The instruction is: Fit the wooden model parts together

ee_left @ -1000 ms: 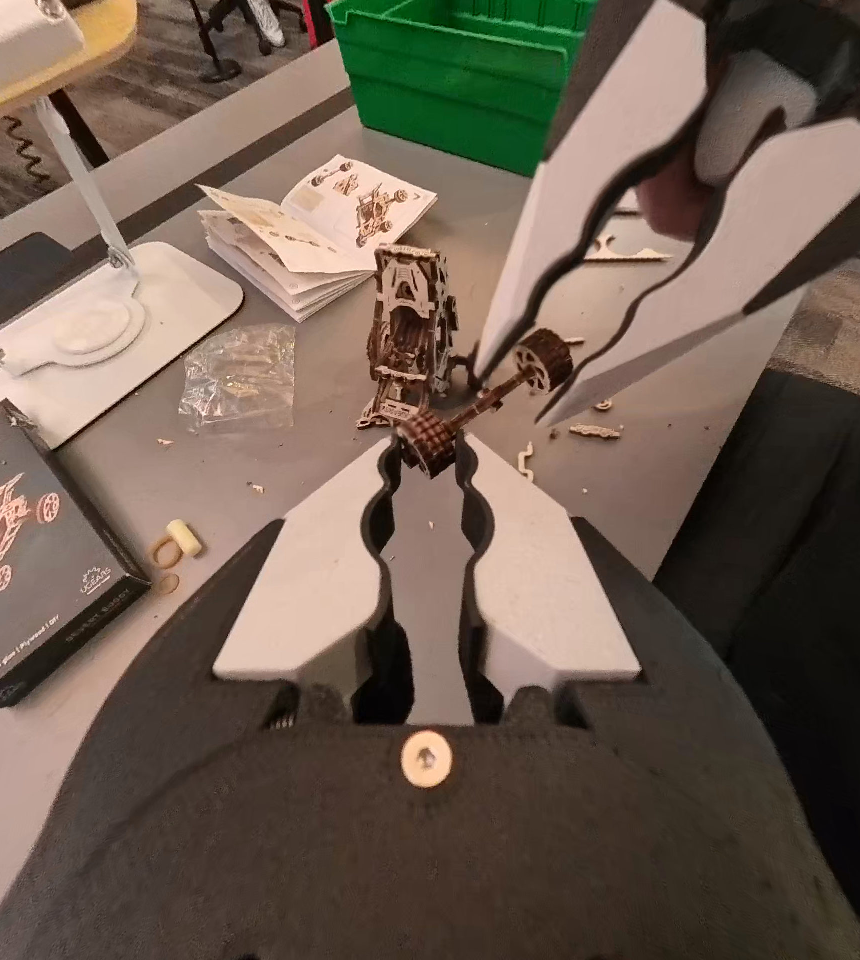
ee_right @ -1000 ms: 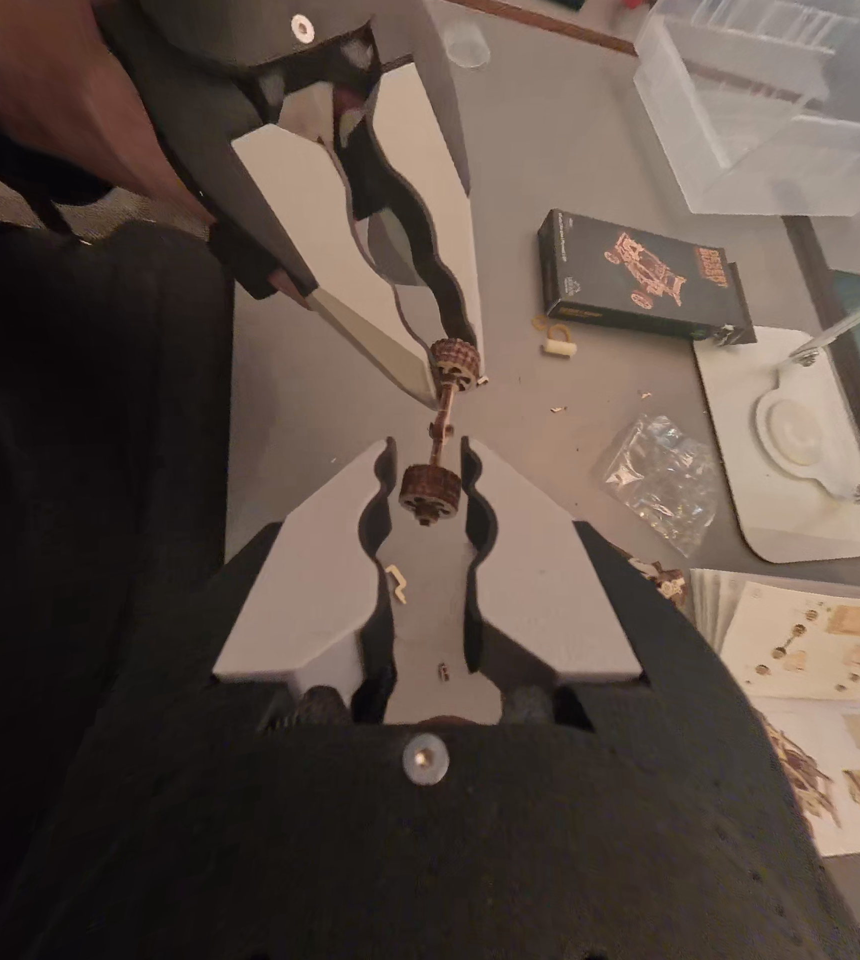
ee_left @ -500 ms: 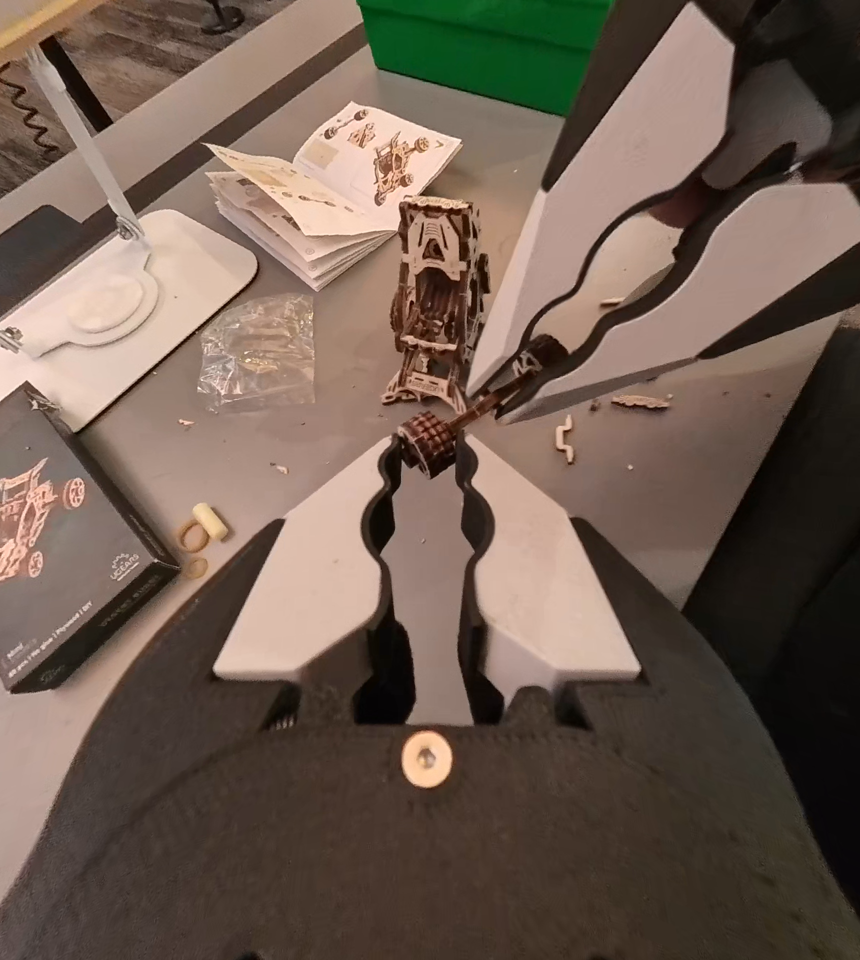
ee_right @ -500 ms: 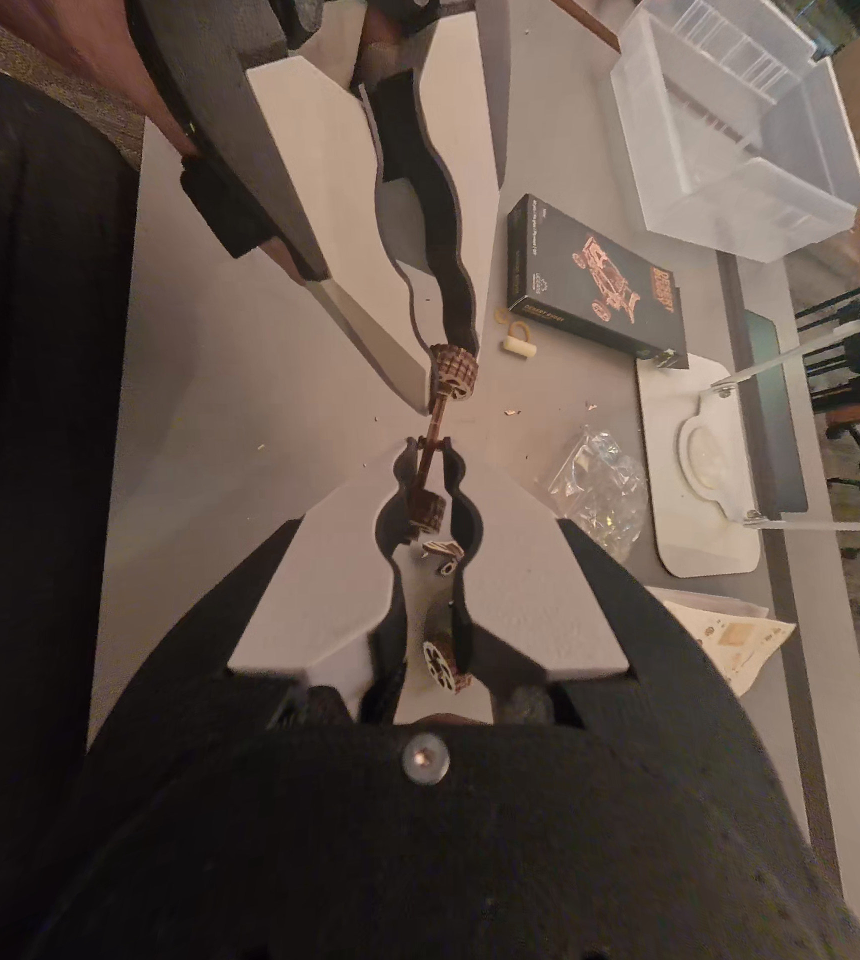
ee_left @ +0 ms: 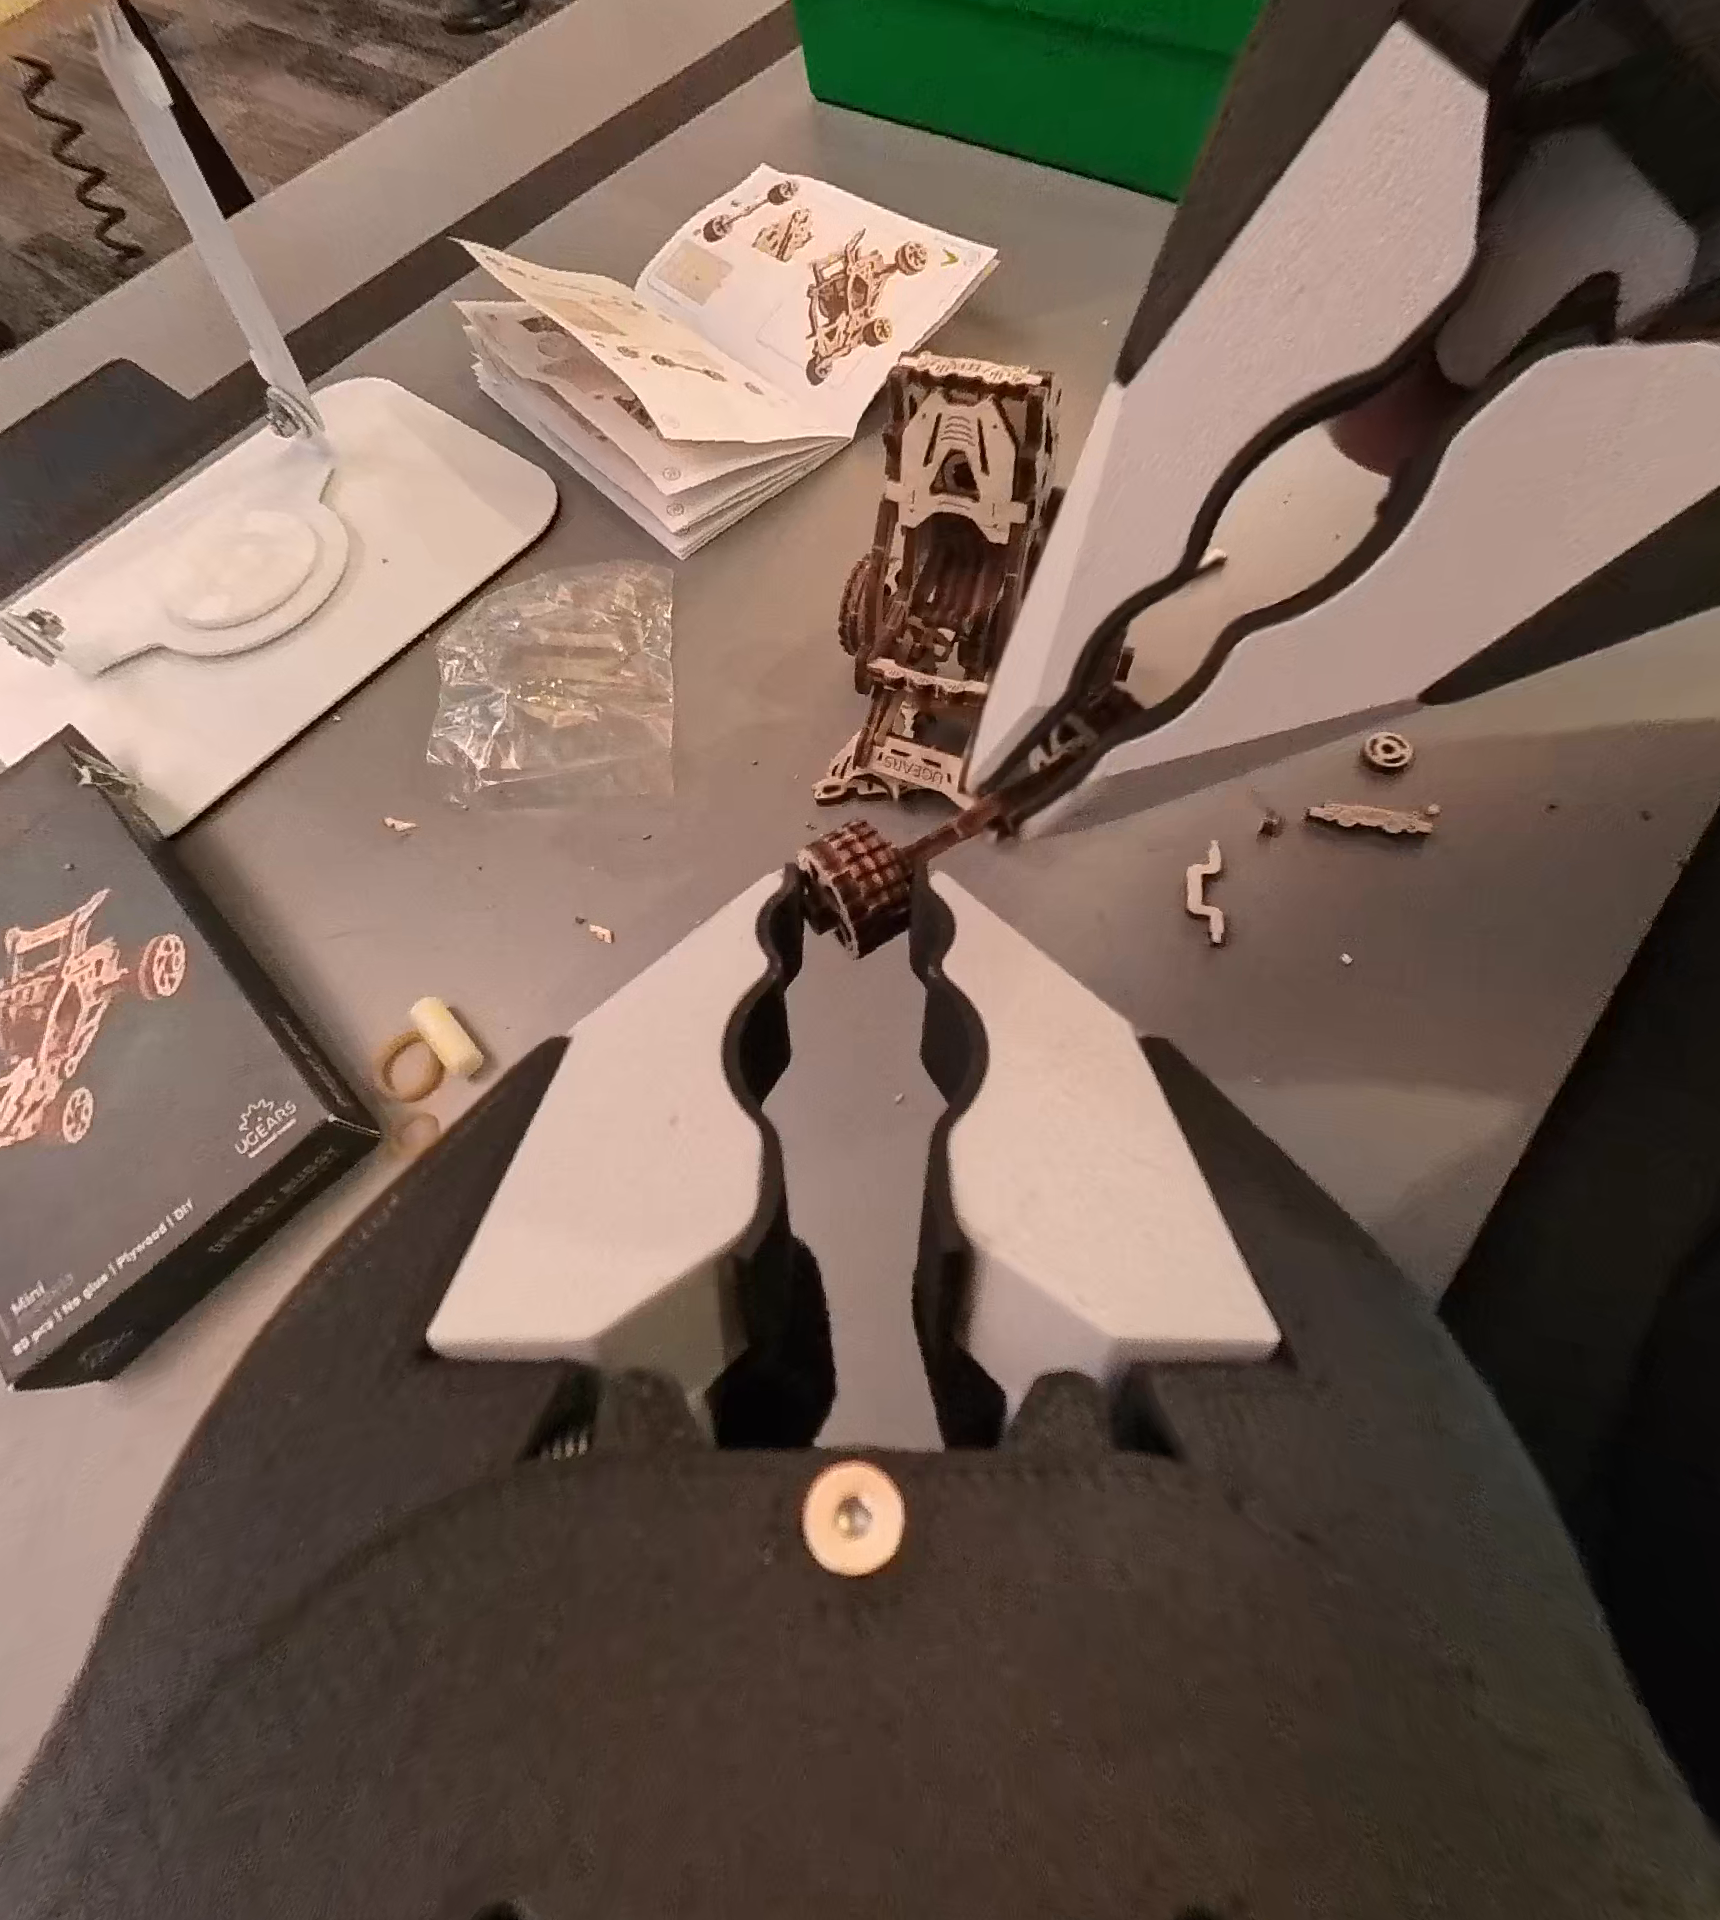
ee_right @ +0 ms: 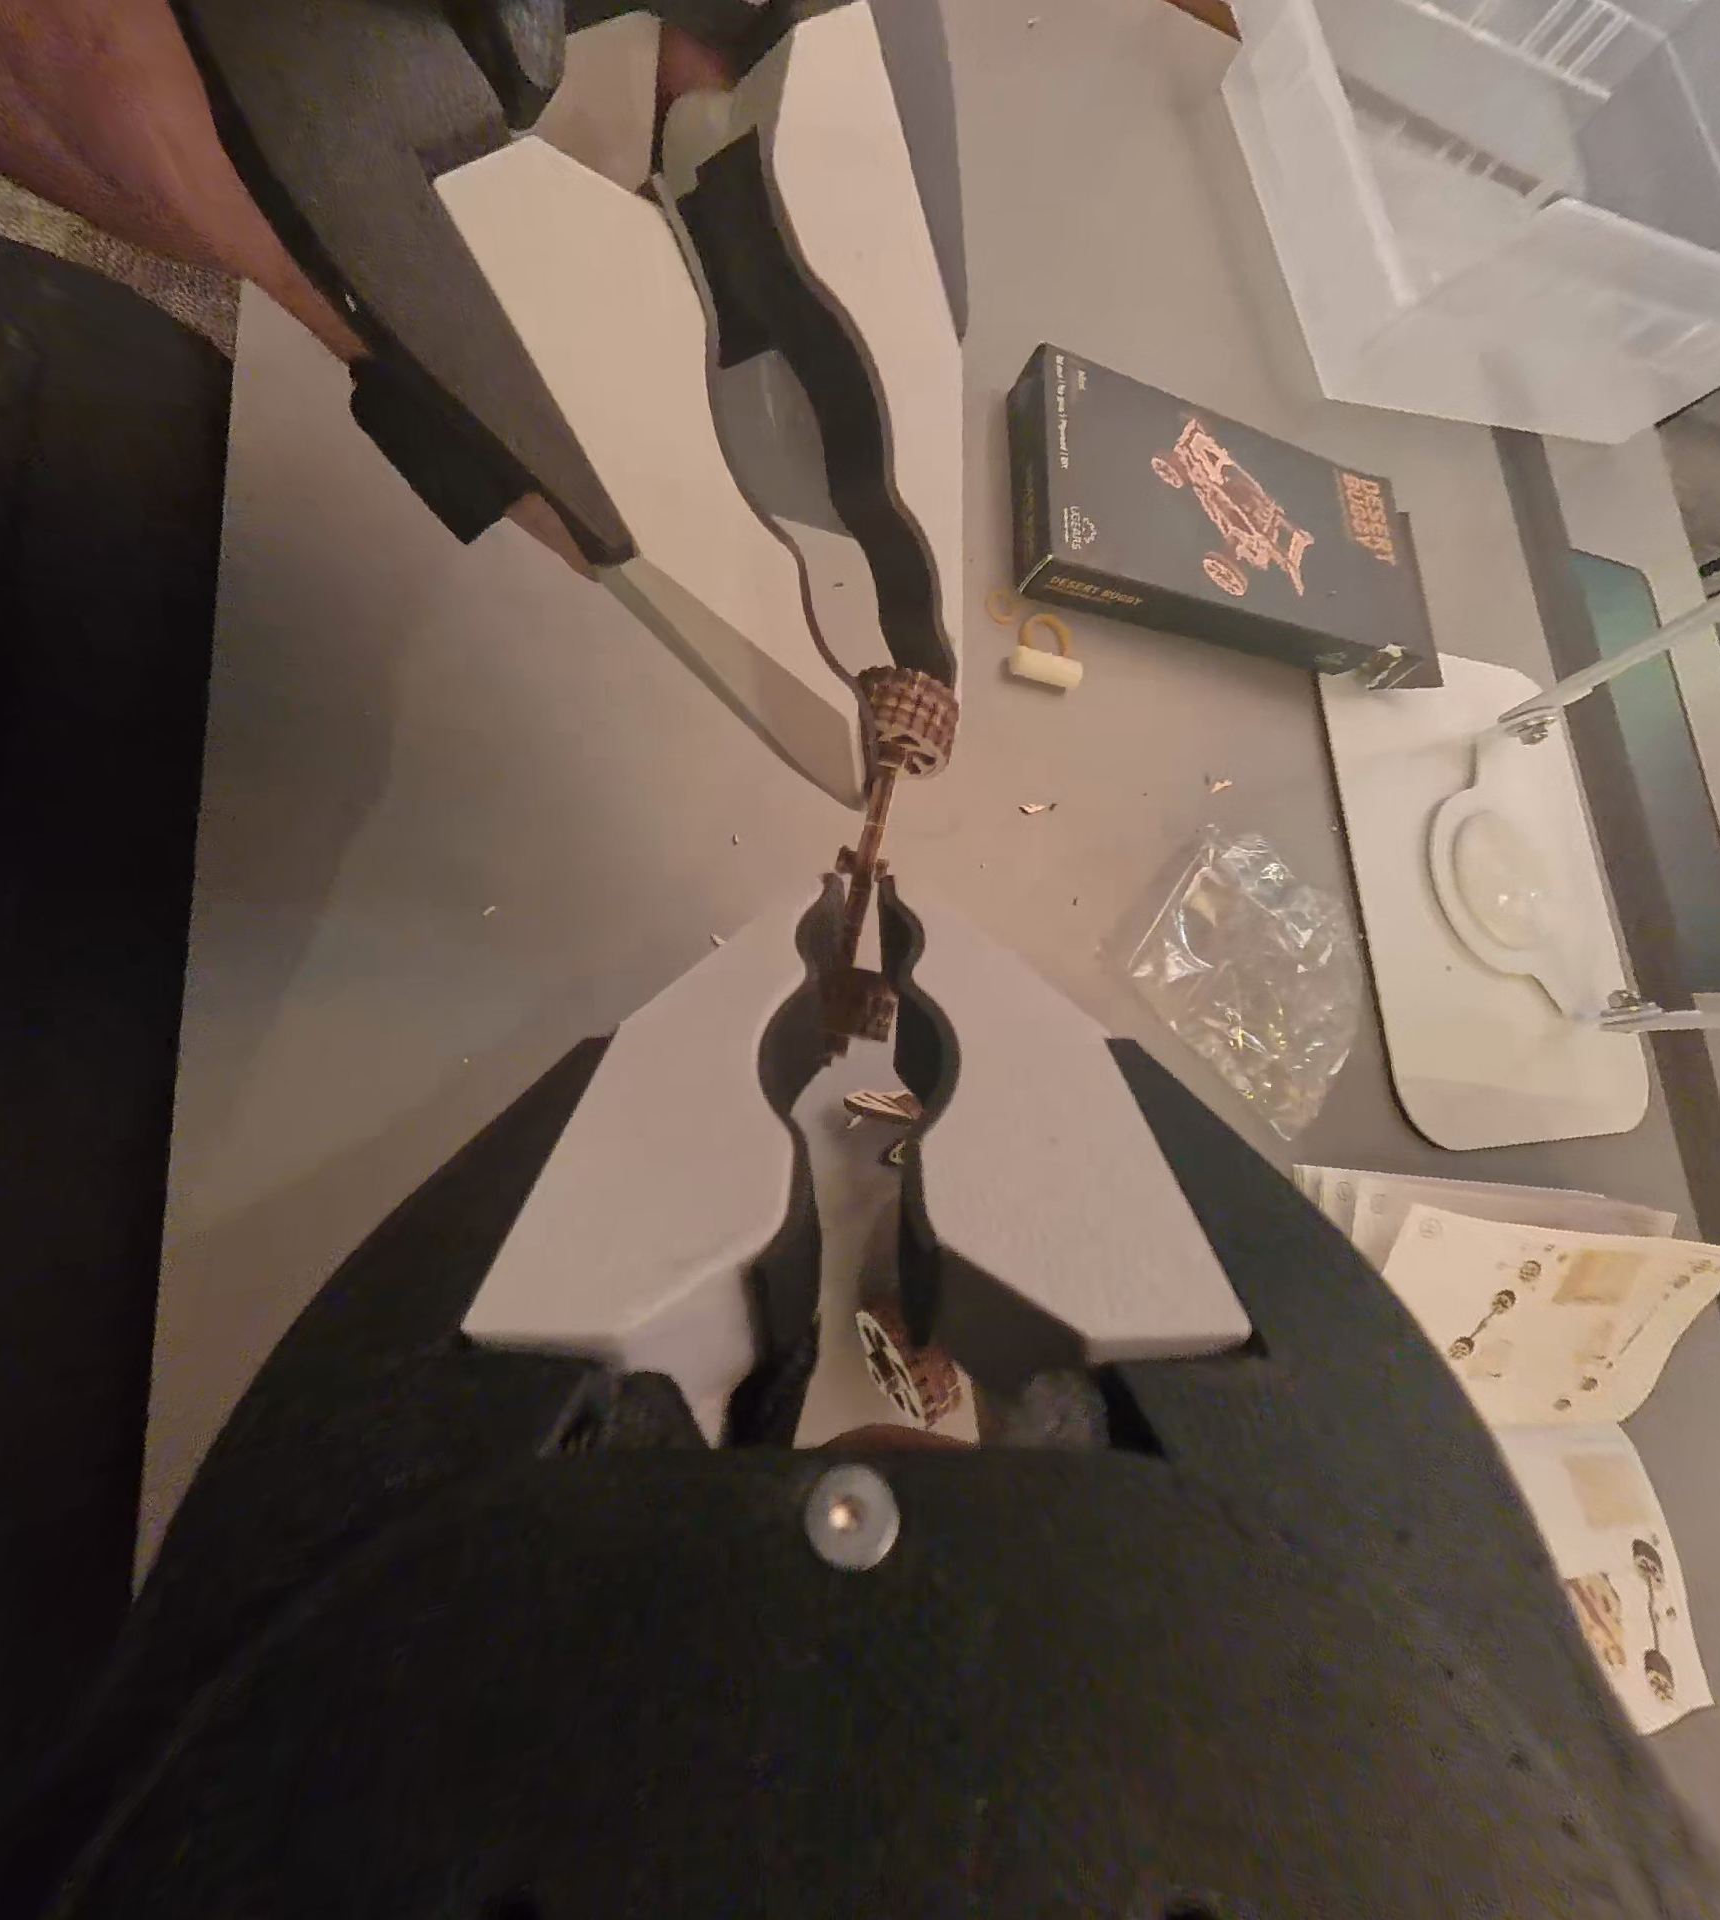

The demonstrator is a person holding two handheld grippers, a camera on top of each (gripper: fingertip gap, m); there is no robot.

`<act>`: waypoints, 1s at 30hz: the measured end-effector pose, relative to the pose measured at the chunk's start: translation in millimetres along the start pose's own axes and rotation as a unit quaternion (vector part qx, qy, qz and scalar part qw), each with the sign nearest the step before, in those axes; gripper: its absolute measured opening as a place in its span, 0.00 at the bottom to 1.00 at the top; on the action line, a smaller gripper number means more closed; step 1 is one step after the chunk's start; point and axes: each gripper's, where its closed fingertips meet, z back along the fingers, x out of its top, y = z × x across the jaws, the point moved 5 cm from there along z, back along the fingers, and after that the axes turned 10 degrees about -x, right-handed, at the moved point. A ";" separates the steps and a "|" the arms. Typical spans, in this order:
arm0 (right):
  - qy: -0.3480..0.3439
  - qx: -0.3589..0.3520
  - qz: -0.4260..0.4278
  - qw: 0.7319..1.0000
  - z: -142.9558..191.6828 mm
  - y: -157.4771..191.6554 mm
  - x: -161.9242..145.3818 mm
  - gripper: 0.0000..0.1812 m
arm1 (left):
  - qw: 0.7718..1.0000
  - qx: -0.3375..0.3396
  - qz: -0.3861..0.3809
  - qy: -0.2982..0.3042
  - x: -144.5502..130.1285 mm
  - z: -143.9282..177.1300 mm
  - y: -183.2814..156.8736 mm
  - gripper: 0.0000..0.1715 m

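1. My left tool (ee_left: 851, 902) grips one ridged brown wheel of the small wooden wheel-and-axle part (ee_left: 854, 896); my right tool (ee_right: 861, 899) is nearly closed, pinching its thin axle above the grey counter (ee_right: 482, 914).
2. Just beyond stands the half-built wooden buggy model (ee_left: 944, 582), beside an open instruction booklet (ee_left: 721, 353) and a crumpled clear bag (ee_left: 555, 681).
3. A black printed kit box (ee_left: 97, 1049) lies at left; loose wooden scraps (ee_left: 1204, 894) dot the counter.

My left claw (ee_left: 854, 902) is closed down to a narrow gap, its tips pinching what they hold. My right claw (ee_right: 858, 902) is clamped almost tip to tip. The two point at each other, tips close together but not touching, and my hand (ee_right: 97, 135) grips the left one's body.
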 end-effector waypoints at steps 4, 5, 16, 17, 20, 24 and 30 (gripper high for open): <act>-0.001 -0.002 0.000 1.000 -2.3 -3.6 1.7 0.01 | 1.000 0.001 0.006 -0.004 1.1 0.5 4.0 0.10; 0.001 -0.005 0.008 1.000 -3.1 -4.3 2.1 0.01 | 1.000 0.003 0.005 -0.004 0.4 0.4 4.7 0.10; -0.003 0.027 0.009 1.000 -7.5 -6.1 1.8 0.00 | 1.000 -0.003 0.004 -0.009 -4.0 -0.9 7.7 0.10; -0.004 0.036 0.012 0.999 -8.6 -6.0 0.6 0.00 | 1.000 0.001 -0.010 -0.002 -4.8 -1.5 7.4 0.10; -0.009 0.029 -0.024 0.999 -11.6 -12.9 2.7 0.05 | 1.000 0.002 0.005 -0.015 -3.8 0.2 11.4 0.10; -0.010 0.021 0.016 1.000 -12.3 -7.3 2.5 0.02 | 1.000 0.004 -0.003 -0.011 -4.6 -0.2 11.2 0.10; 0.003 0.025 0.093 0.995 -13.0 0.4 1.9 0.00 | 1.000 -0.007 -0.005 -0.002 -8.1 -3.9 8.8 0.10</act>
